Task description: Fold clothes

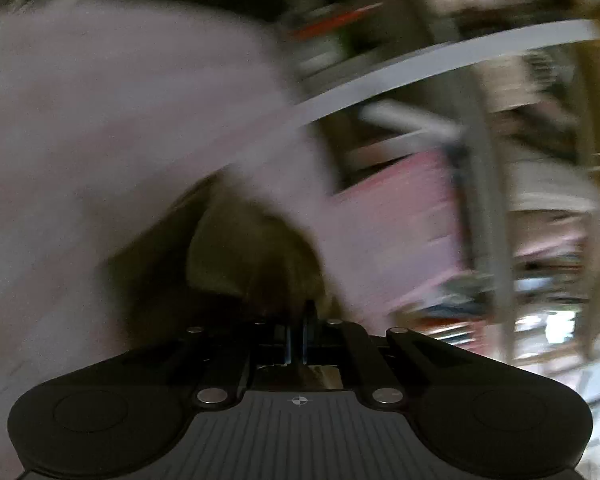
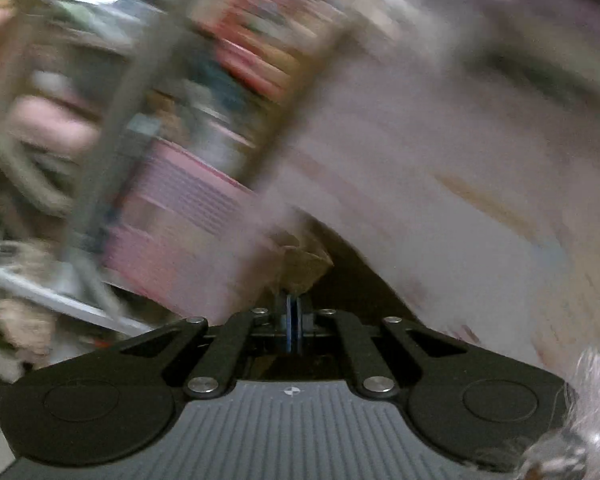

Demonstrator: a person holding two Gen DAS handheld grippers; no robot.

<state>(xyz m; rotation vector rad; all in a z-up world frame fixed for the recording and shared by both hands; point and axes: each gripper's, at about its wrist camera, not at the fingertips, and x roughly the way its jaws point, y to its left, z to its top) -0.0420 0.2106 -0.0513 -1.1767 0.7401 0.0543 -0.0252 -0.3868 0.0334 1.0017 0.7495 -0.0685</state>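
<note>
Your left gripper (image 1: pixel 306 312) and right gripper (image 2: pixel 294 304) were each clenched on the pale garment's (image 1: pixel 100 120) edge. Cloth hung ahead of both. Blurred shelving (image 2: pixel 228 80) stood close behind.

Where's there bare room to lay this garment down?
No bare patch shows for certain. In both blurred views the pale garment fills the space beyond the shut left gripper and right gripper. The rest is crowded shelving. The only gaps are dark hollows under the cloth.
</note>
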